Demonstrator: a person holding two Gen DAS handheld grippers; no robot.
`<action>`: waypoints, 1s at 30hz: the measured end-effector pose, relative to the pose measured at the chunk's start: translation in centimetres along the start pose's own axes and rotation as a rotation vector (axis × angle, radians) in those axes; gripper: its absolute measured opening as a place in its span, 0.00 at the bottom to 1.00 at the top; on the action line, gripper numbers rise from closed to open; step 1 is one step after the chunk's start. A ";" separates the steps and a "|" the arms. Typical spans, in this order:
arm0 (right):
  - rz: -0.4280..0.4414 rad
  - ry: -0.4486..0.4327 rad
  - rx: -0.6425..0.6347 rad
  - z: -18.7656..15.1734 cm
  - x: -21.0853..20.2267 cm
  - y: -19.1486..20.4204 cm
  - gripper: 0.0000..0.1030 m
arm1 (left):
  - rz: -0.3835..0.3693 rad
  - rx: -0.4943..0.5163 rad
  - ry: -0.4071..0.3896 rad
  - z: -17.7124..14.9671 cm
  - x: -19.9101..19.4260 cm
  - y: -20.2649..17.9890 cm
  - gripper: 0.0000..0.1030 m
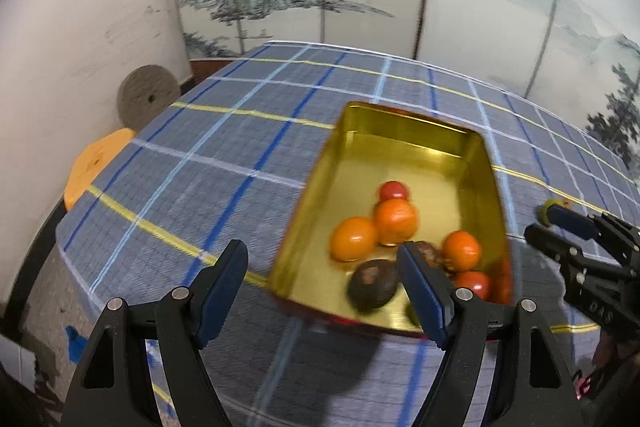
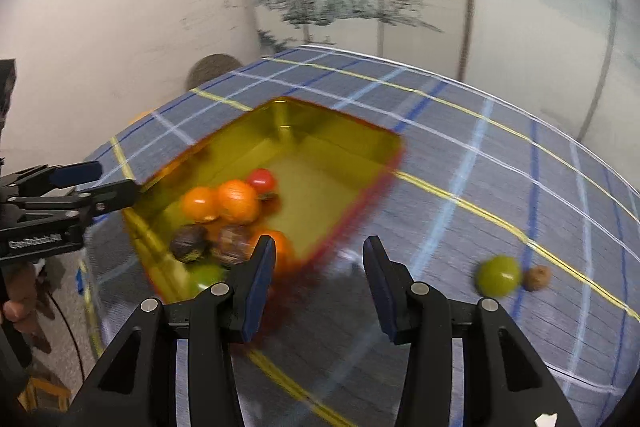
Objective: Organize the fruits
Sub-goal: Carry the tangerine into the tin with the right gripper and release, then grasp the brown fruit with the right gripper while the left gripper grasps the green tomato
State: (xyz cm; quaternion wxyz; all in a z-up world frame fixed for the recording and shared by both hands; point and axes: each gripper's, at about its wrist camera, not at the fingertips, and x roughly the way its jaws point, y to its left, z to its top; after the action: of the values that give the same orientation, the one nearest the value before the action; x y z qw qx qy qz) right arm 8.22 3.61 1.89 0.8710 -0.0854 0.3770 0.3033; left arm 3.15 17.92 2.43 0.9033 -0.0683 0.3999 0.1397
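The right tongs stand partly open and empty above the surface; the left tongs gape wider, also empty, at the tin's near rim. Next, I judge, the right should swing to the green fruit beside a small brown one, straddle it squarely, then close gently. The gold tin holds oranges, red and dark fruits.

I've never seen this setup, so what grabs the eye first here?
A gold tin in the middle of the blue checked tablecloth holds oranges, red fruits and dark ones. A green fruit and a small brown one lie outside it, to its right.
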 end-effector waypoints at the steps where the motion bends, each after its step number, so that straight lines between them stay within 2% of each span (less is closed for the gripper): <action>1: -0.016 0.000 0.012 -0.1 -0.2 -0.9 0.42 | -0.009 0.010 0.000 0.1 0.0 -0.5 0.75; 9: -0.175 0.010 0.164 -2.7 -2.1 -10.1 0.42 | -0.095 0.103 0.010 0.3 0.3 -6.0 0.75; 15: -0.237 0.039 0.213 -4.4 -1.9 -14.5 0.42 | -0.142 0.154 0.025 0.4 0.7 -9.4 0.75; 21: -0.231 0.071 0.208 -5.0 -0.2 -16.0 0.42 | -0.171 0.191 0.034 0.7 1.2 -12.4 0.75; 30: -0.205 0.081 0.181 -4.0 2.1 -16.4 0.40 | -0.189 0.224 0.046 1.3 2.4 -15.5 0.75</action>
State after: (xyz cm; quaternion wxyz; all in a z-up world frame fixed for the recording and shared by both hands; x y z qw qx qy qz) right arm 16.62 -10.05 -3.66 0.8856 -0.0567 0.4269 0.1740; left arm 10.34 3.94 1.73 0.9049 -0.0074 0.4255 0.0070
